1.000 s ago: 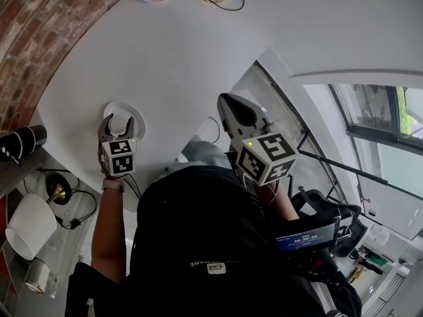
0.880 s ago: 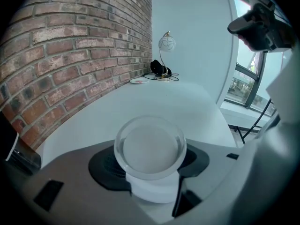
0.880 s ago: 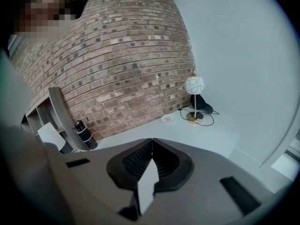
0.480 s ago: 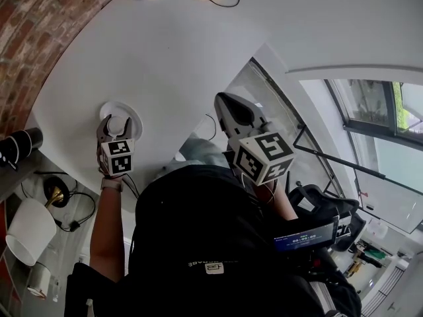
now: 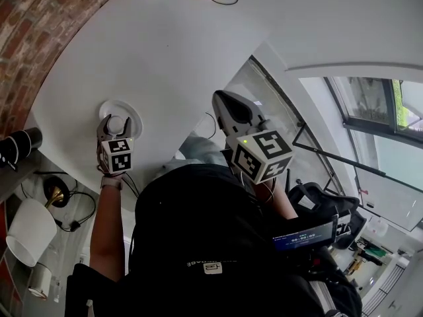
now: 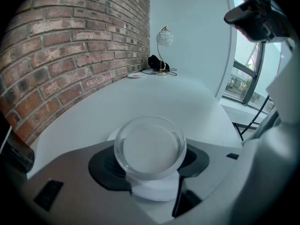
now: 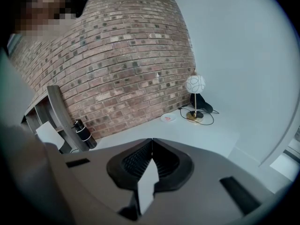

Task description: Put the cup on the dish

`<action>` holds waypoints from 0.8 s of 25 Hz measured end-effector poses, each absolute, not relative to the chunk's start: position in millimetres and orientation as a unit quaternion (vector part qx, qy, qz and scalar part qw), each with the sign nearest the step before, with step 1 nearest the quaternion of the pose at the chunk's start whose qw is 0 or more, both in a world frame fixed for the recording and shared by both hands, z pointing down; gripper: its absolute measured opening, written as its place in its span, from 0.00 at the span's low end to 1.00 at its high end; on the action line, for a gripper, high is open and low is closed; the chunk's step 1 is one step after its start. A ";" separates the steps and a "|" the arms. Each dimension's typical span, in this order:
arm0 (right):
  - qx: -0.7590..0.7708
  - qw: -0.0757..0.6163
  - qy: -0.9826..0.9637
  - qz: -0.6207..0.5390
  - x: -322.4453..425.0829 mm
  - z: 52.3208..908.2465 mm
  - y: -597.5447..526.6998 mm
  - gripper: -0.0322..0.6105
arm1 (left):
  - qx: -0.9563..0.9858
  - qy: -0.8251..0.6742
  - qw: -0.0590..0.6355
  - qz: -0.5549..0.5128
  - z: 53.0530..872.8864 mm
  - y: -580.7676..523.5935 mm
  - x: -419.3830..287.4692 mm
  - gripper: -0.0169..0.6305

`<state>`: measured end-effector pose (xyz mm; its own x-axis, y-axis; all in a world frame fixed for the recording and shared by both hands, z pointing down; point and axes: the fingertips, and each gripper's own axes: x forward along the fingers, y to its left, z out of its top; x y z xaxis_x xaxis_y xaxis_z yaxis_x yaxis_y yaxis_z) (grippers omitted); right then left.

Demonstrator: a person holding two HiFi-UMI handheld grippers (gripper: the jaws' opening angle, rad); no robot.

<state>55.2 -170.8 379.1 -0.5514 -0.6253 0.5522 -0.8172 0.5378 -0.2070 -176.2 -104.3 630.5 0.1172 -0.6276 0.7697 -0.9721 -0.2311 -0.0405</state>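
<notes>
Counting downward, one white curved bench (image 5: 185,58) carries everything. Two hand-held grippers are in play. The left hand-held gripper (image 5: 117,119) is clamped on one clear glass cup (image 6: 150,149). The right hand-held gripper (image 5: 223,101) hangs closed and empty beyond the bench edge. One round white dish (image 5: 132,109) lies directly beneath that cup, which is seated on it or just above it; I cannot tell which. The placing looks nearly finished, with only the release and withdrawal left.
</notes>
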 end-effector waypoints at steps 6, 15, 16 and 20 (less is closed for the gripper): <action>0.427 0.212 -0.849 0.228 57.2 379.9 -171.3 0.06 | 0.711 -0.566 0.240 0.343 633.0 -105.2 -174.6 0.43; 0.424 0.210 -0.850 0.231 55.3 380.6 -169.4 0.06 | 0.725 -0.544 0.238 0.349 634.1 -108.4 -168.0 0.43; 0.424 0.210 -0.850 0.231 54.9 380.7 -169.2 0.06 | 0.725 -0.543 0.238 0.351 633.5 -108.4 -167.6 0.43; 0.424 0.211 -0.850 0.232 55.6 381.3 -168.8 0.06 | 0.727 -0.533 0.247 0.355 635.8 -107.0 -165.6 0.43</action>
<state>55.6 -168.8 381.3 -0.5515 -0.6226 0.5552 -0.8183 0.5331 -0.2150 -165.6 -107.0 635.8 0.1797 -0.5988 0.7805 -0.9506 -0.3099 -0.0190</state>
